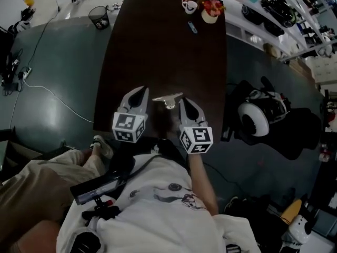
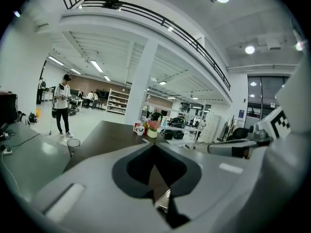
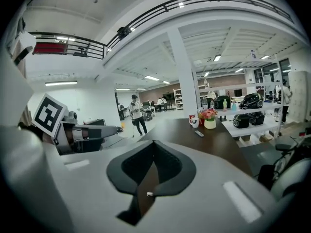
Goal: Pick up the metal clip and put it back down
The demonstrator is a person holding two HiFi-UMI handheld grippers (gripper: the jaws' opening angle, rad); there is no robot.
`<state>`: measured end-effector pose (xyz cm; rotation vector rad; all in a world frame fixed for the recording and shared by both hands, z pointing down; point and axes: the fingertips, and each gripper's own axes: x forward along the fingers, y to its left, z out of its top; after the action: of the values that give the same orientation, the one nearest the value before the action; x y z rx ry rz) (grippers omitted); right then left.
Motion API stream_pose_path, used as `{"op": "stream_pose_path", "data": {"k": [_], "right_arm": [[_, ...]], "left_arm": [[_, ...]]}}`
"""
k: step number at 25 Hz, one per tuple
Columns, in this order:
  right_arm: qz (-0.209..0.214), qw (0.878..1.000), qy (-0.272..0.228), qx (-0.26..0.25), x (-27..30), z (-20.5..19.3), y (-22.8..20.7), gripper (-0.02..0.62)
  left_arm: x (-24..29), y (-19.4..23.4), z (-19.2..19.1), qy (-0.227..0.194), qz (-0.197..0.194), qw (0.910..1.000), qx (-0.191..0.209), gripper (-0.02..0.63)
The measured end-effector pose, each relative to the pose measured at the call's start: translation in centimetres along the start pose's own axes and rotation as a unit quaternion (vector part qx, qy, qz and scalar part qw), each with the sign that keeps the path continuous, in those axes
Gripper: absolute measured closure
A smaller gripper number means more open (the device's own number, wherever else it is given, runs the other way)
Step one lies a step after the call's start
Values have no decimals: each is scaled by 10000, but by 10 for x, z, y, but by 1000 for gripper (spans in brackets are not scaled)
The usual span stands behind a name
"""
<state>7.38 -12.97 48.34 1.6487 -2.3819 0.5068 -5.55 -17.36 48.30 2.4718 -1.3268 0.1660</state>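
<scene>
where clip (image 1: 168, 98) lies, mugs (image 1: 189, 6) stand far

We hold the left gripper (image 1: 141, 93) and the right gripper (image 1: 185, 103) side by side above the near edge of the table (image 1: 158, 46), both with jaws closed together.

The dark brown table (image 1: 158, 51) is carrying a metal clip (image 1: 168, 98) lying near its near edge, while two mugs (image 1: 190, 6), a flower pot (image 1: 210, 13) and a small blue object (image 1: 192, 27) are sitting at its far end.
</scene>
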Motion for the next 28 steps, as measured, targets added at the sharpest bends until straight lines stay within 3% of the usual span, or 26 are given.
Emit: {"op": "stream_pose_path", "data": {"k": [6, 13, 25, 28], "right_arm": [[96, 9980, 596, 187, 24, -45, -17, 565], [256, 9920, 1205, 289, 45, -91, -17, 511], [231, 9729, 2271, 360, 68, -167, -25, 453], [81, 9655, 2586, 306, 72, -184, -31, 400]], "left_arm": [[11, 9, -8, 120, 130, 9998, 16, 607], [19, 28, -73, 895, 370, 9946, -382, 607], [29, 30, -180, 2252, 310, 9696, -901, 607], [27, 31, -200, 2567, 368, 9607, -992, 607]]}}
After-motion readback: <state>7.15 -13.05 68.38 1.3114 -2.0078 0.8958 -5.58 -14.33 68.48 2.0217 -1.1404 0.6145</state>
